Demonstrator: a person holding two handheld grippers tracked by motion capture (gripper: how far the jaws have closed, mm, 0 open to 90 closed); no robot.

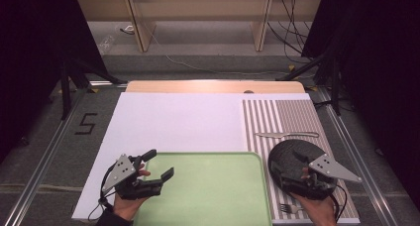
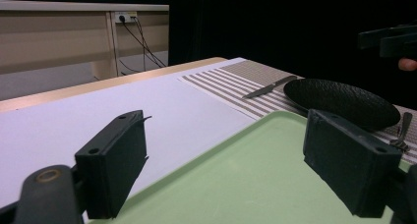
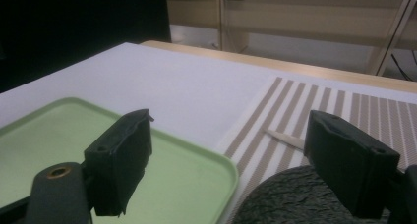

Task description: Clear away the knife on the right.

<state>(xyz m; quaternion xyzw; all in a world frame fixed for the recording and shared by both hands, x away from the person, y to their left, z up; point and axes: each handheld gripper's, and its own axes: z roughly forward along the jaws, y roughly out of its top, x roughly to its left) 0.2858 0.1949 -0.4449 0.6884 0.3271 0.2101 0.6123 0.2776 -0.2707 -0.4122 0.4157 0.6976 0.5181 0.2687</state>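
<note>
Probably stiff, light: round black textured plate [image 1: 292, 161]; grab its rim. Right gripper [image 3: 236, 170] wide above it, left gripper [image 1: 157, 162] wide too.

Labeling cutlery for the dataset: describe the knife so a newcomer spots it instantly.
Find the striped placemat on the table's right side. Just beyond the black plate lies the knife, crosswise to the stripes. Unlike the fork at the near edge, it's pale, slim and tineless.
</note>
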